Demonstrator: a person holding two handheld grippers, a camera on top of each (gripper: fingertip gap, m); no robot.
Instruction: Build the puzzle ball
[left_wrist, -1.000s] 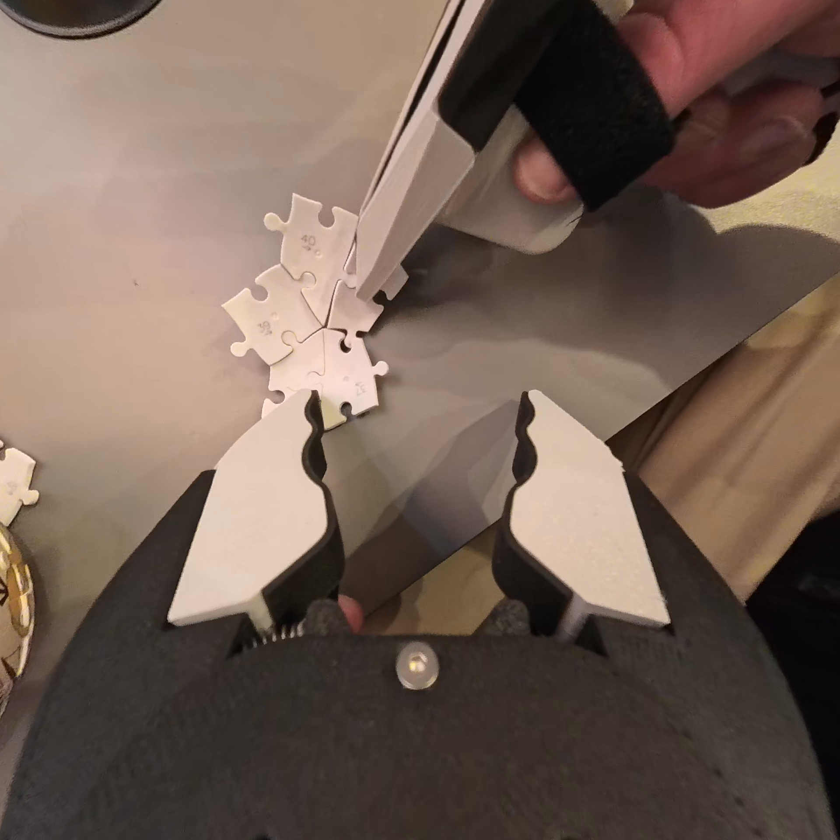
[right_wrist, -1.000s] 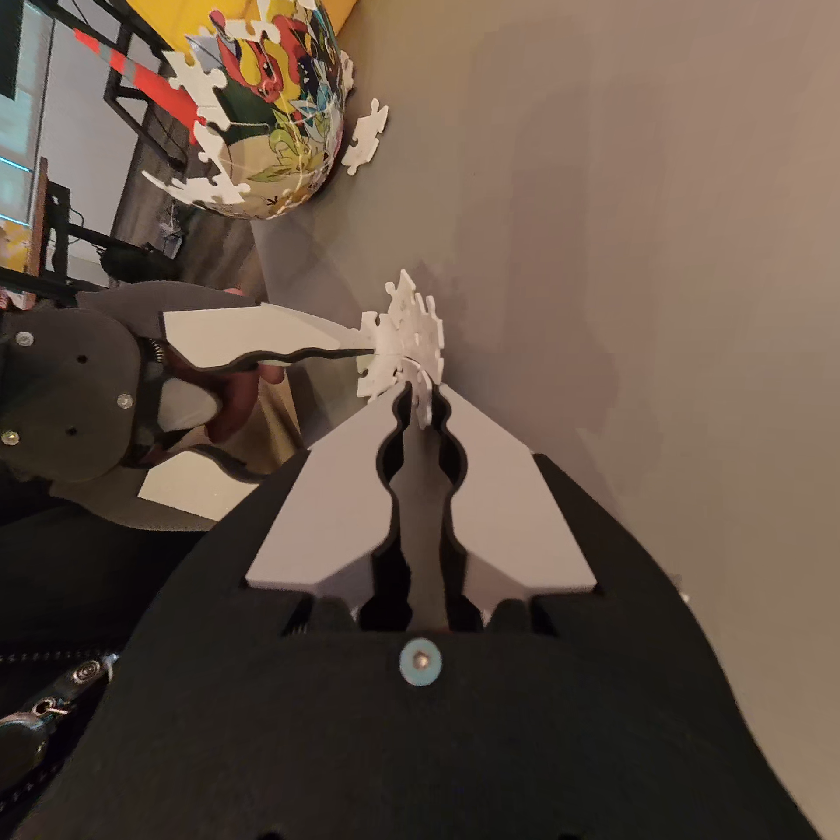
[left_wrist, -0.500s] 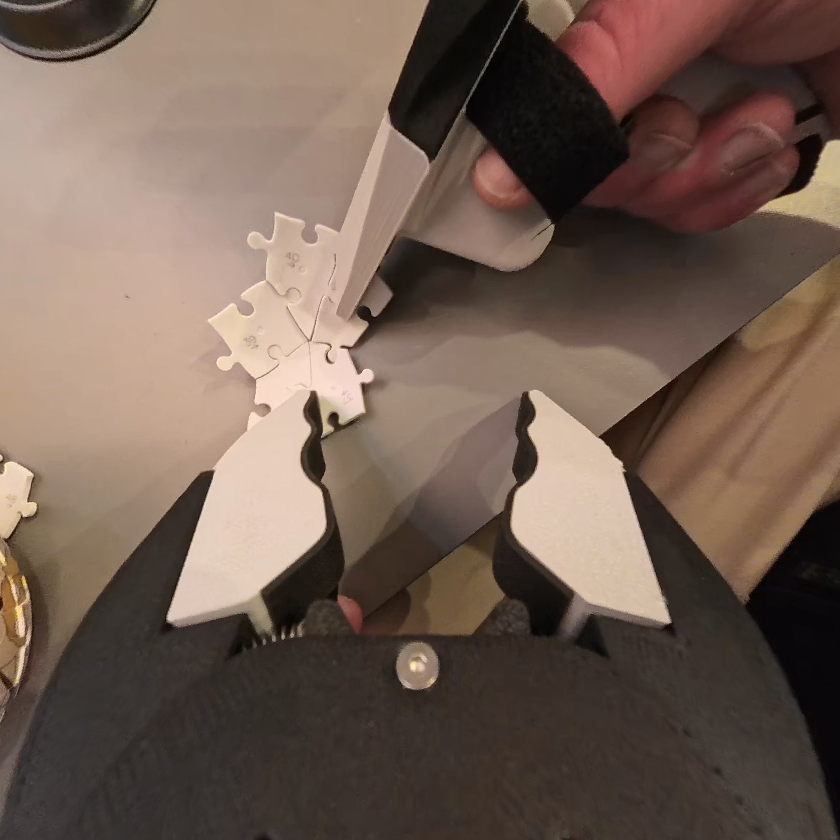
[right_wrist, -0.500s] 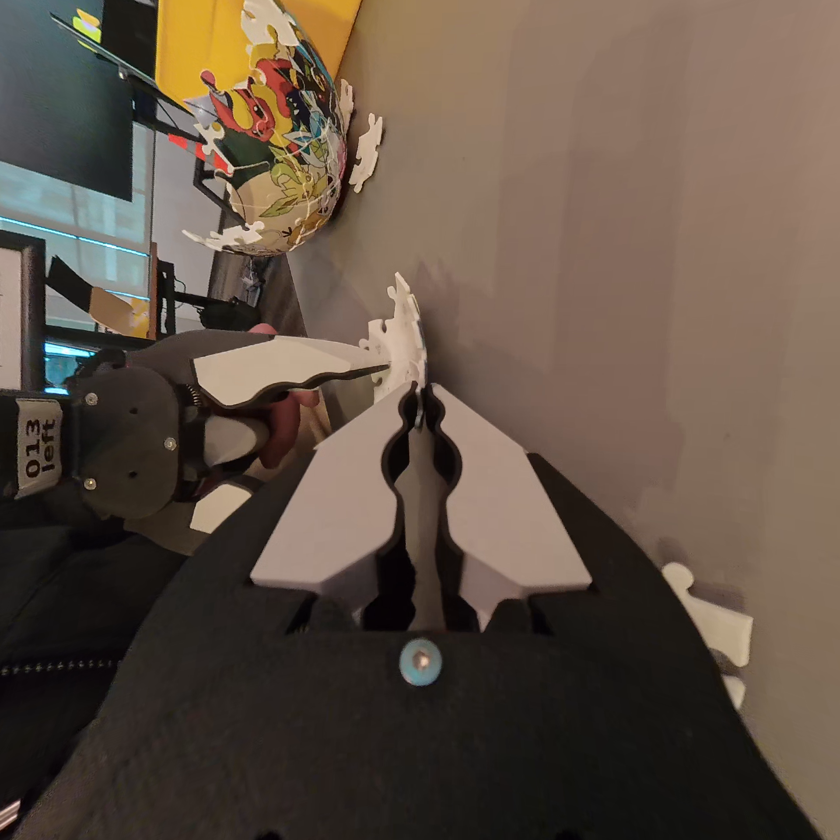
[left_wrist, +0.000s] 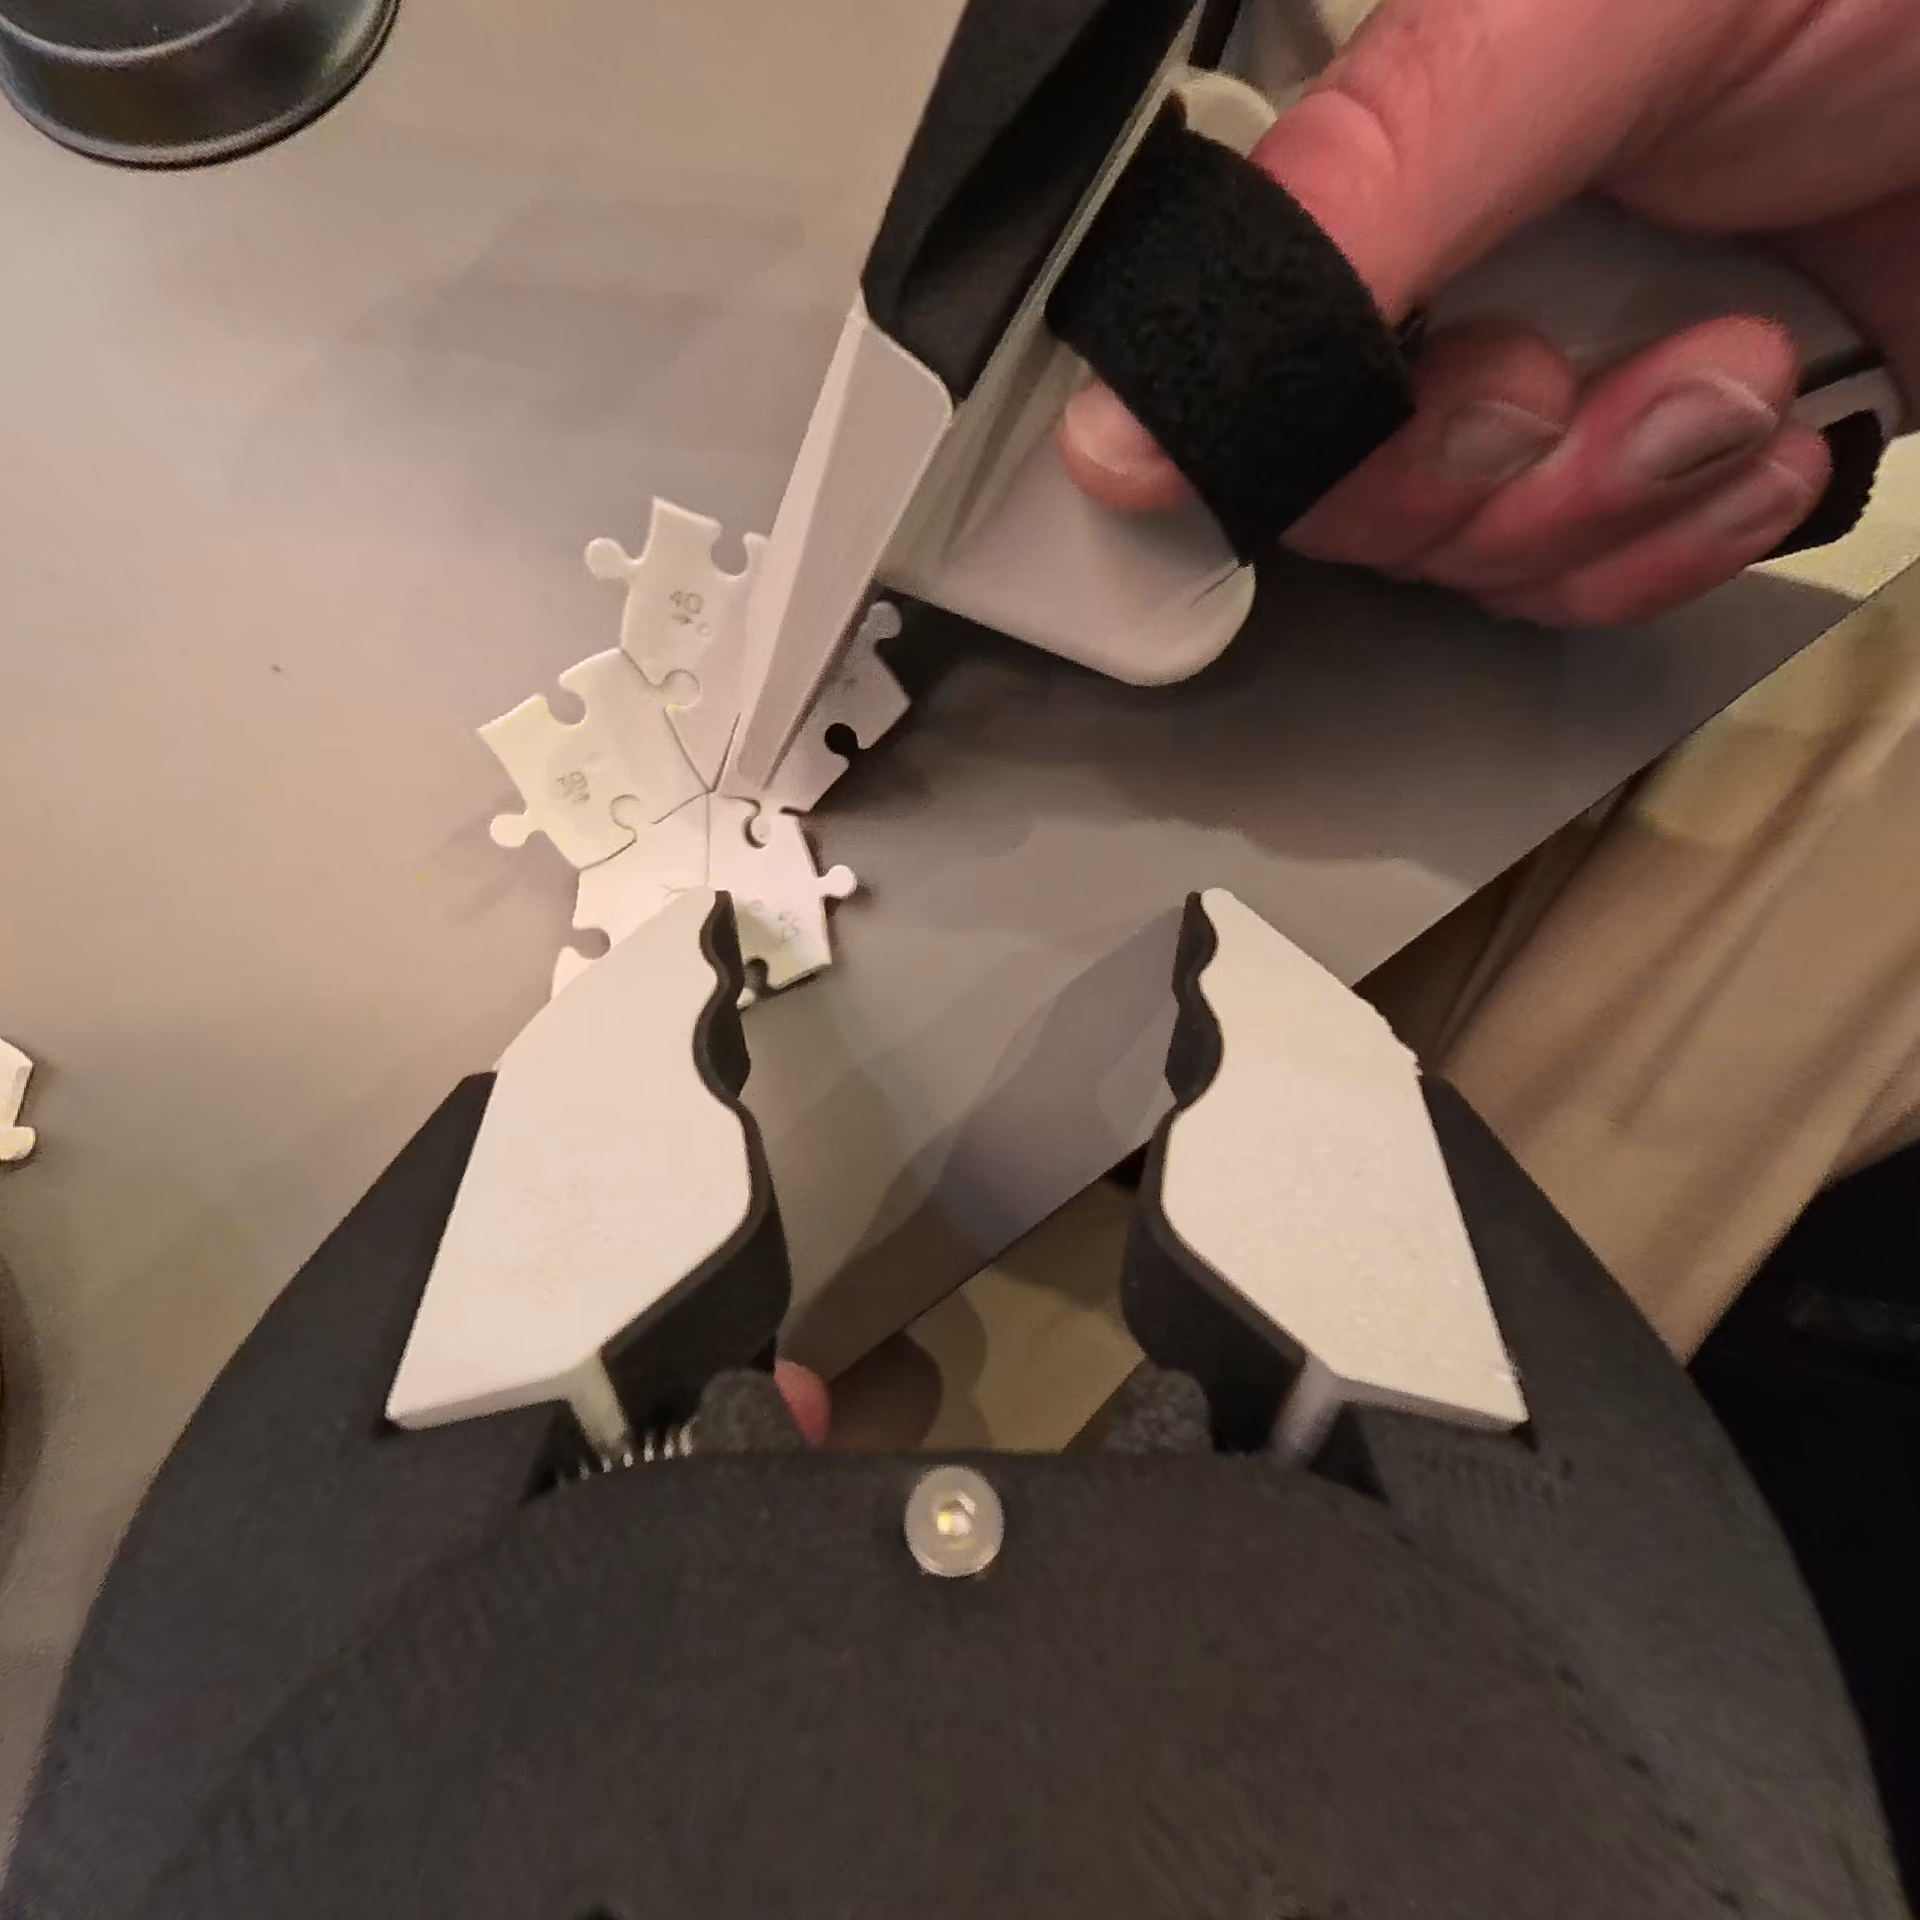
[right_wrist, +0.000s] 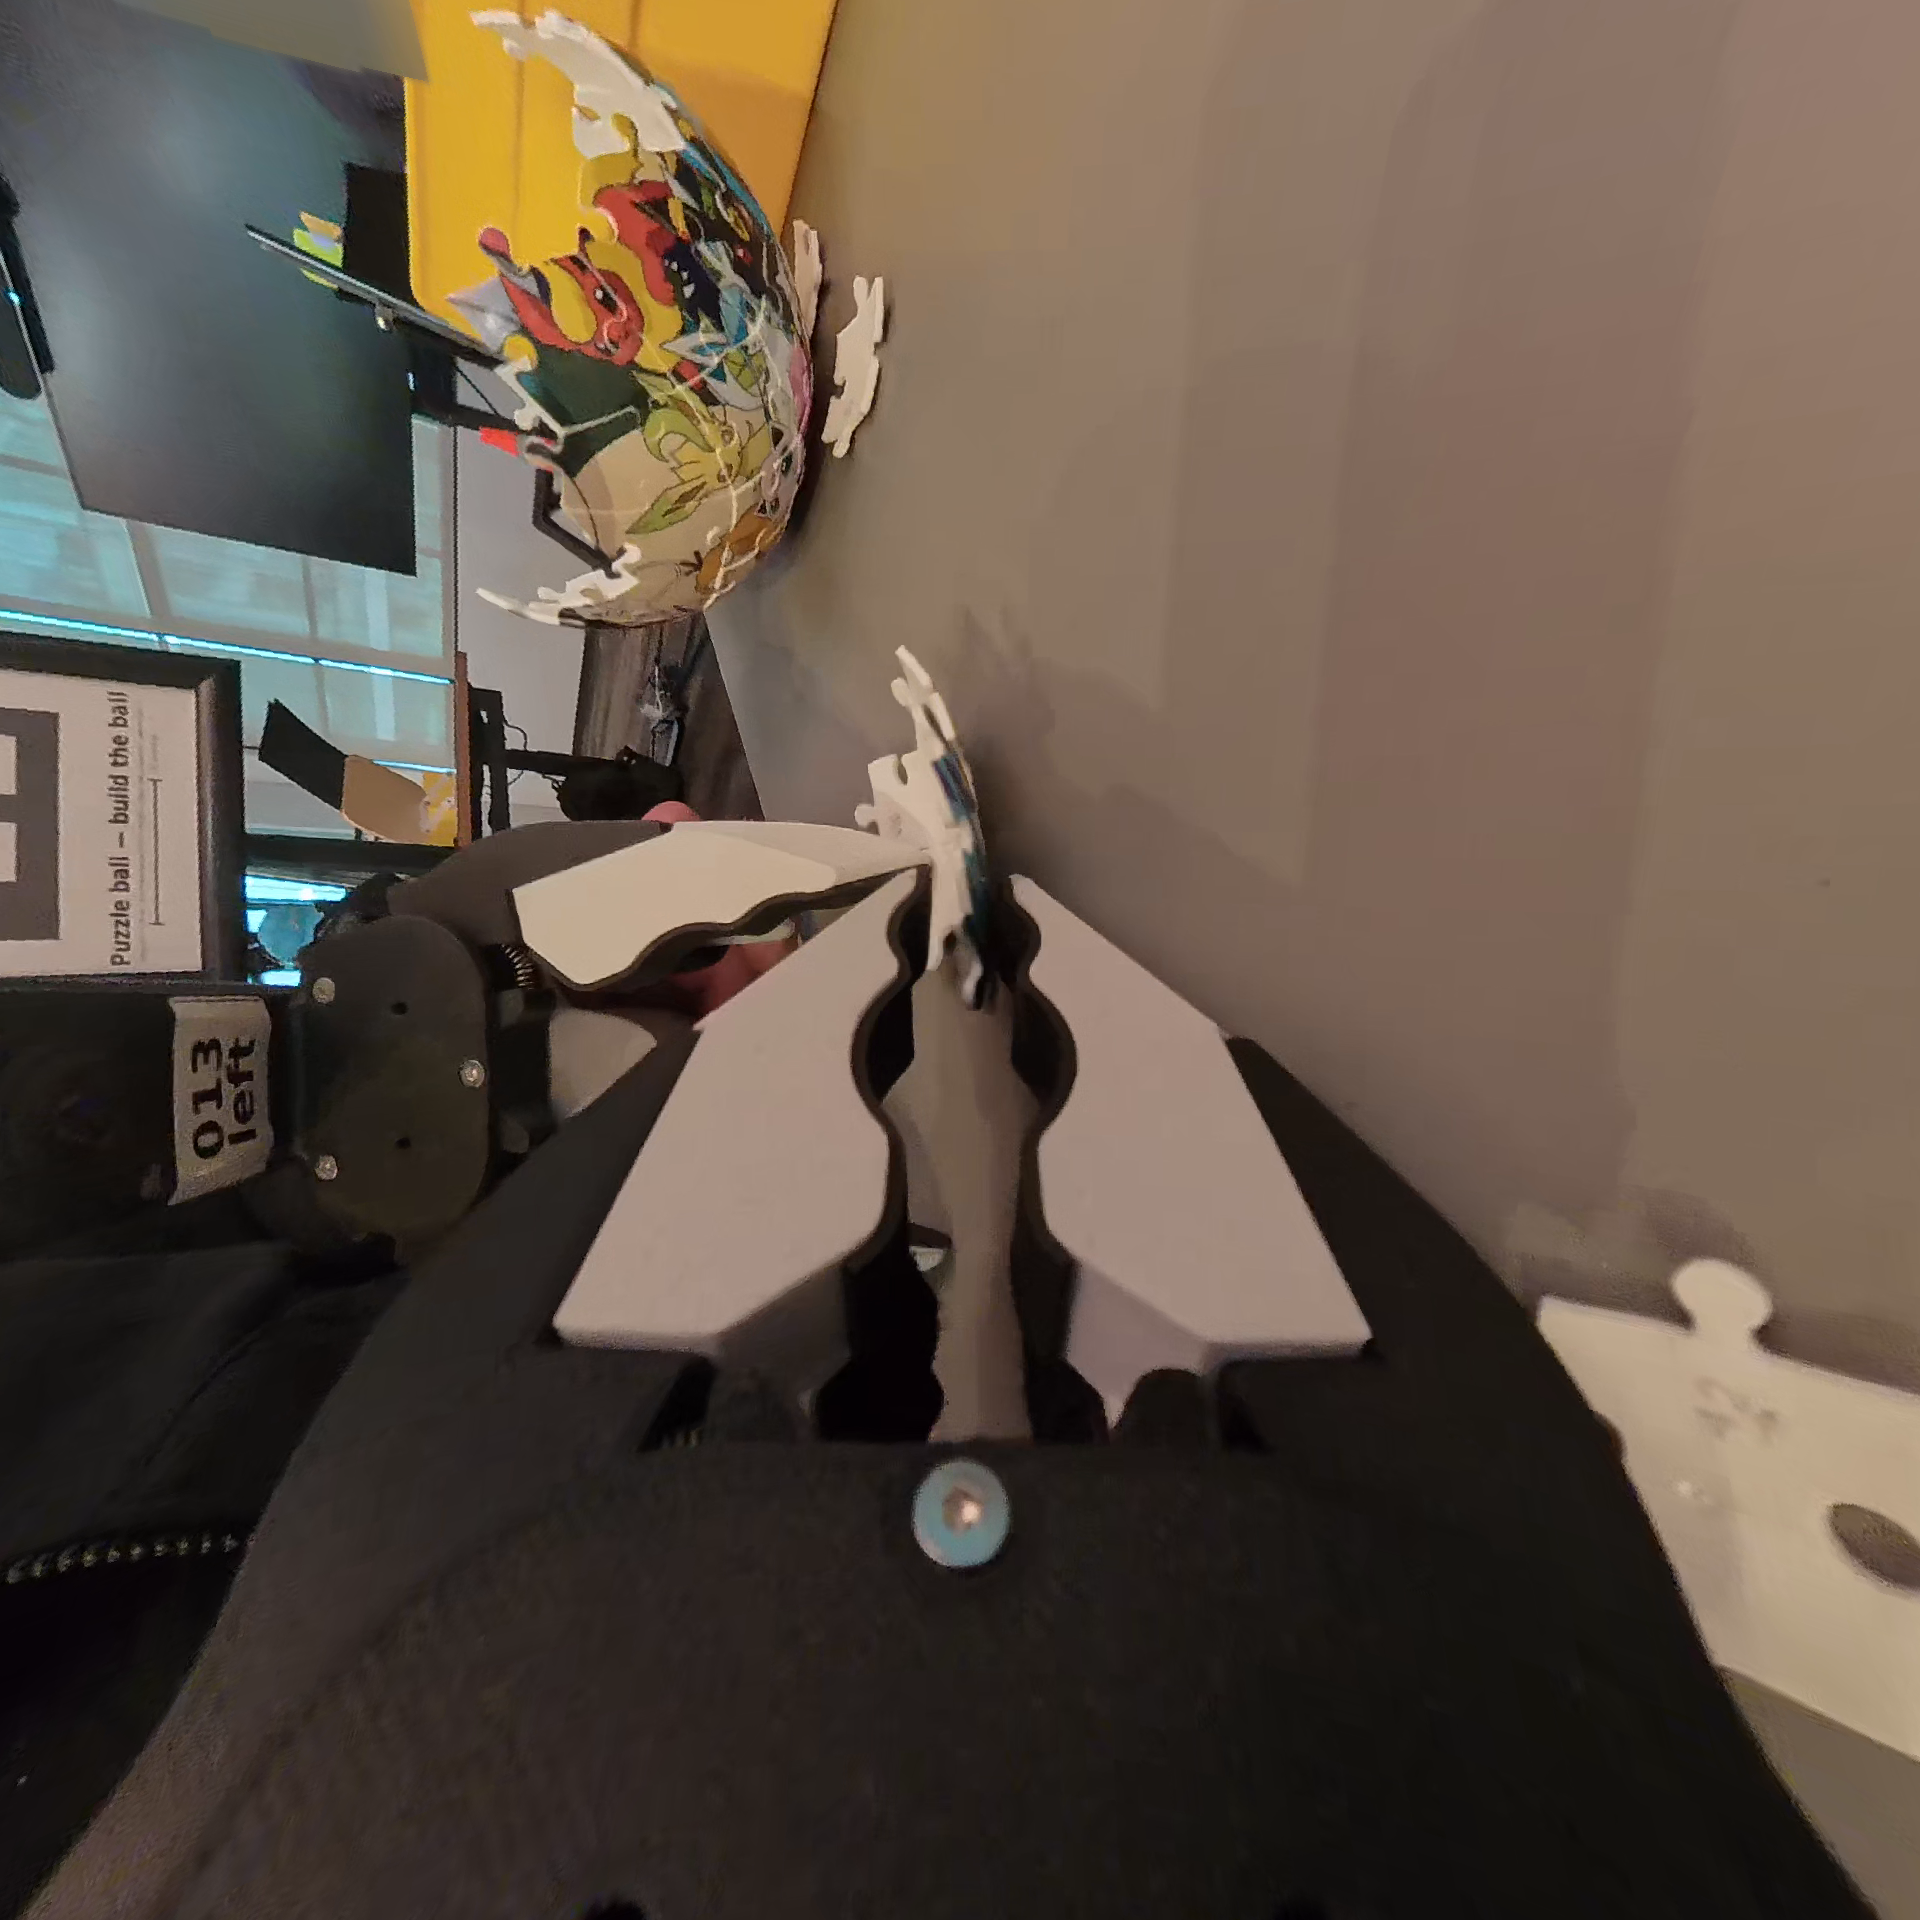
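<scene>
My right gripper (right_wrist: 961, 914) comes in steeply with its fingers clenched on the joined puzzle cluster (left_wrist: 675, 790), which is lifted on edge off the grey table (left_wrist: 312, 416). My left gripper (left_wrist: 951, 920) is spread wide, one fingertip against the cluster's near edge. Only the right view shows the part-built puzzle ball (right_wrist: 665, 395) far ahead-left; the grip point is hard to resolve.

Left gripper (left_wrist: 951, 920): white fingers, black inner pads, black body.
Right gripper (right_wrist: 966, 914): white fingers, black wavy pads, black body.
Joined puzzle pieces (left_wrist: 665, 748): plain white backs; printed blue and black on the far face.
Puzzle ball (right_wrist: 665, 384): multicoloured cartoon print of red, yellow, green, dark blue and cream; white tabs along the open rim.
Loose piece (right_wrist: 1756, 1507): white.
Surface (left_wrist: 312, 416): uniform matte grey.
Finger strap (left_wrist: 1226, 343): black.
</scene>
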